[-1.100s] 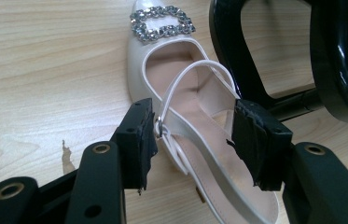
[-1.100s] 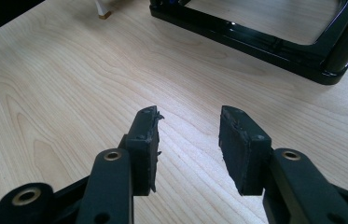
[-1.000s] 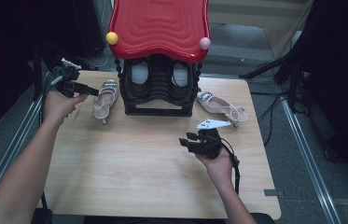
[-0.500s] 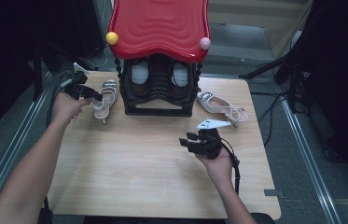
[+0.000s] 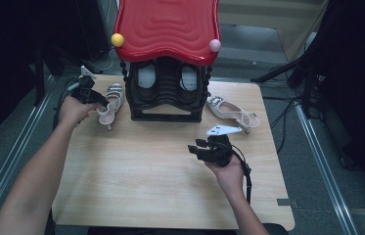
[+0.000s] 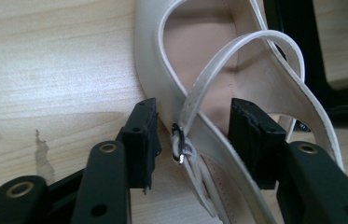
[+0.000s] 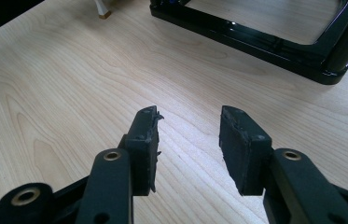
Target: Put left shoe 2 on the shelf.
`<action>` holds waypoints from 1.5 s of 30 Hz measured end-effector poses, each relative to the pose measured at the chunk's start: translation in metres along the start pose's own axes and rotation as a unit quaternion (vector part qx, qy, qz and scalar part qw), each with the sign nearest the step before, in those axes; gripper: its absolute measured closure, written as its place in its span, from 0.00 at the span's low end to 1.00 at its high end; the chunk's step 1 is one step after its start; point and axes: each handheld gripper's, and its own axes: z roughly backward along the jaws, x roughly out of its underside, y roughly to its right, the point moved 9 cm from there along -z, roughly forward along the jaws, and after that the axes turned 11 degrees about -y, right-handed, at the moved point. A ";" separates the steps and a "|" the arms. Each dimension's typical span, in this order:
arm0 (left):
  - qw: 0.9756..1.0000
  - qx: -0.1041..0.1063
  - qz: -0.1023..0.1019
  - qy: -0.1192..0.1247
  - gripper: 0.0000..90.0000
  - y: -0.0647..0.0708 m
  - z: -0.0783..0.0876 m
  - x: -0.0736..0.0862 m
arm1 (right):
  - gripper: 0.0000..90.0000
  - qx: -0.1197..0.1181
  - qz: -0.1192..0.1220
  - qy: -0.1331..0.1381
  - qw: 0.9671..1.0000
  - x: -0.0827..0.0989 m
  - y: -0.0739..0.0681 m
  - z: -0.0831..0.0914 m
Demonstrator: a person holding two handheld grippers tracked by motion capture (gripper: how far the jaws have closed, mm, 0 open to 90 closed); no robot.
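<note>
Reaching in, my left gripper [image 6: 192, 140] had closed on the pale sandal [image 5: 110, 100] left of the black shoe rack [image 5: 166, 90], jaws spread astride its buckled strap [image 6: 181, 149], I judged to lift it. My right gripper [image 7: 188, 140] hovered before the rack, jaws apart, empty. I read no writing anywhere.

Left gripper [image 6: 192, 140] and right gripper [image 7: 188, 140]: jaws apart.
</note>
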 end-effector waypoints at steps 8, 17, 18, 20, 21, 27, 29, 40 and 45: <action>1.000 0.000 0.014 -0.009 0.75 -0.003 -0.003 -0.002 | 0.65 0.001 0.001 0.001 1.000 0.000 0.000 0.000; 0.999 0.002 0.036 -0.008 0.90 -0.008 -0.002 -0.002 | 0.65 0.002 0.004 -0.002 1.000 0.000 -0.002 -0.001; 0.999 0.005 0.038 -0.010 0.91 -0.008 -0.002 -0.001 | 0.65 0.002 0.003 -0.001 1.000 0.000 -0.001 0.000; 0.999 0.012 0.045 -0.004 0.91 -0.009 -0.001 -0.002 | 0.65 0.003 0.004 0.001 1.000 0.000 0.000 0.000; 0.999 0.018 0.050 0.000 0.91 -0.009 0.000 -0.003 | 0.65 0.004 0.005 0.002 1.000 0.000 0.000 0.000; 0.998 0.035 0.056 0.018 0.91 -0.011 0.015 -0.003 | 0.65 0.004 0.005 0.002 1.000 0.000 0.000 0.000; 0.998 0.033 0.057 0.022 0.92 -0.014 0.018 -0.002 | 0.65 0.004 0.005 0.002 1.000 -0.001 0.000 0.000; 0.994 0.070 0.066 0.051 0.92 -0.015 0.047 0.002 | 0.64 0.004 0.001 0.000 1.000 0.000 0.001 0.000; 0.994 0.067 0.061 0.065 0.92 -0.012 0.068 0.001 | 0.64 0.004 0.002 0.001 1.000 0.000 0.001 0.000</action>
